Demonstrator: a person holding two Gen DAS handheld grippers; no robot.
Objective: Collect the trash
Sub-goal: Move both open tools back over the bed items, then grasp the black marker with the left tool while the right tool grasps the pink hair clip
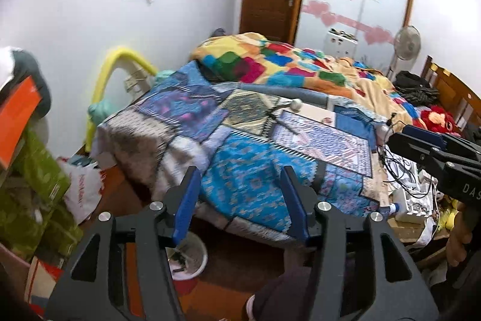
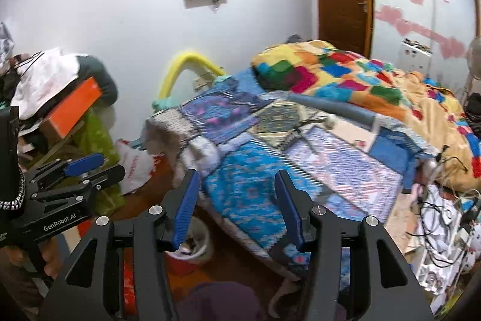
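Observation:
My left gripper (image 1: 240, 170) hangs open over the near corner of the bed, with nothing between its blue pads (image 1: 186, 200). My right gripper (image 2: 237, 173) is open too and holds nothing; from the left wrist view it shows side-on at the right edge (image 1: 402, 137). The left gripper (image 2: 105, 166) shows at the left of the right wrist view. Below both, on the floor by the bed, stands a small white bin (image 1: 192, 257) (image 2: 200, 239) with dark bits inside. A crumpled white plastic bag with red print (image 1: 82, 191) (image 2: 136, 167) lies on the floor to the left.
A bed under a patchwork quilt (image 1: 246, 185) fills the middle, with a knobbed stick (image 1: 296, 103) on it. Green cartons (image 1: 36, 194) and an orange box (image 2: 75, 107) are piled at the left. Tangled cables (image 2: 442, 218) lie at the right. A fan (image 1: 405, 45) and wardrobe stand behind.

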